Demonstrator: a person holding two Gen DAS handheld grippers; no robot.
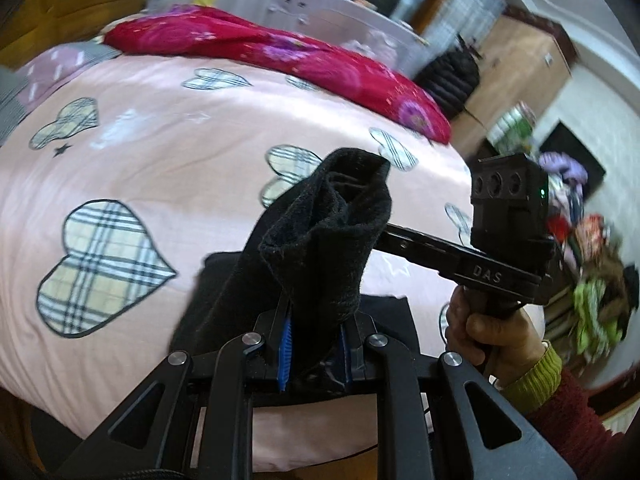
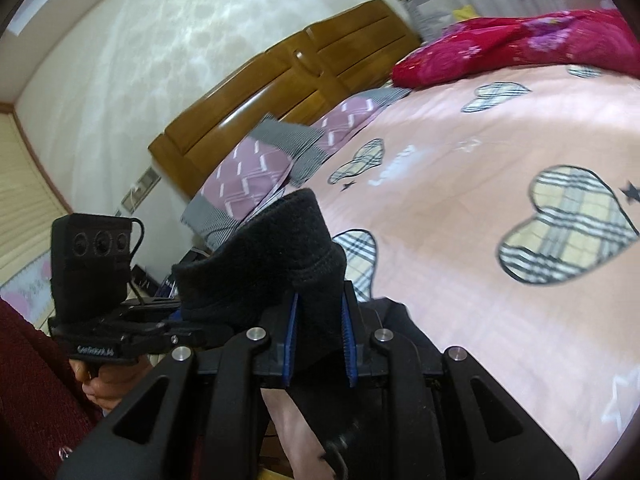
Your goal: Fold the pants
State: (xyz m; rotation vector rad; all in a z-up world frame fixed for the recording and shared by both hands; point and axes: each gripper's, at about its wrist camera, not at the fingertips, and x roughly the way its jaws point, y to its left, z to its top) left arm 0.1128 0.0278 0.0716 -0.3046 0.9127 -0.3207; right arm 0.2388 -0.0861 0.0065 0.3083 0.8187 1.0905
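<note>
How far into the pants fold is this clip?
Early to midway. Done: both grippers have a hold on the black pants. In hand: left gripper and right gripper lift them above the pink bedspread. Left: no neat folded stack visible; lay down and finish folding.

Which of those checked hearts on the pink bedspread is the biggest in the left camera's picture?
The plaid heart at the left, on the bedspread. It looks far larger than the smaller hearts farther up the bed toward the red quilt.

Pink heart-print bedspread (image 1: 160, 128); red floral quilt (image 1: 280, 52) along far edge; purple pillow (image 2: 248, 176); wooden headboard (image 2: 280, 80).
</note>
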